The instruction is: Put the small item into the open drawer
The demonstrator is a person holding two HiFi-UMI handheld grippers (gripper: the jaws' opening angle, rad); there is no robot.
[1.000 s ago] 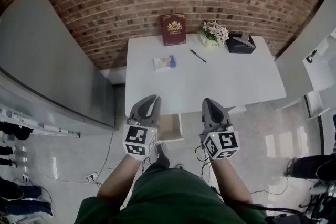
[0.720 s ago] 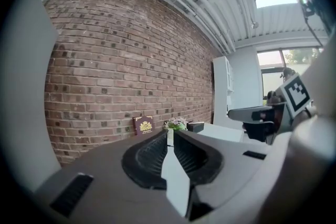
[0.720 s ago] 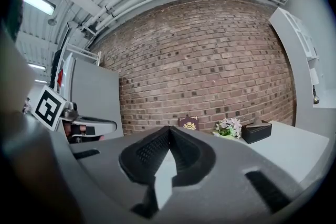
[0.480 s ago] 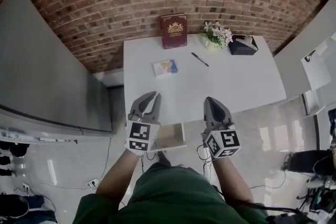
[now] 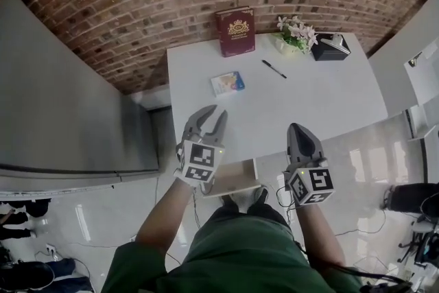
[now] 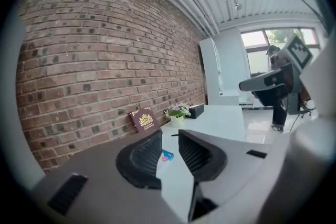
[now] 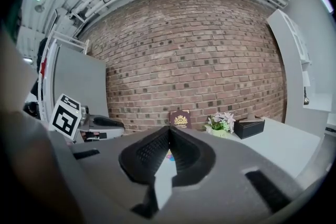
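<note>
The left tool has just been spreading its jaws, with nothing between them, aimed at the small packet lying farther back on the desk, so a pickup looks likely. The open drawer waits empty-looking at the near edge. The right tool hangs closed and holds nothing.

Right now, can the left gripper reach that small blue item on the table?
Probably yes: the left gripper, jaws just opening and empty, points at the small blue item across bare table; nothing lies between.
</note>
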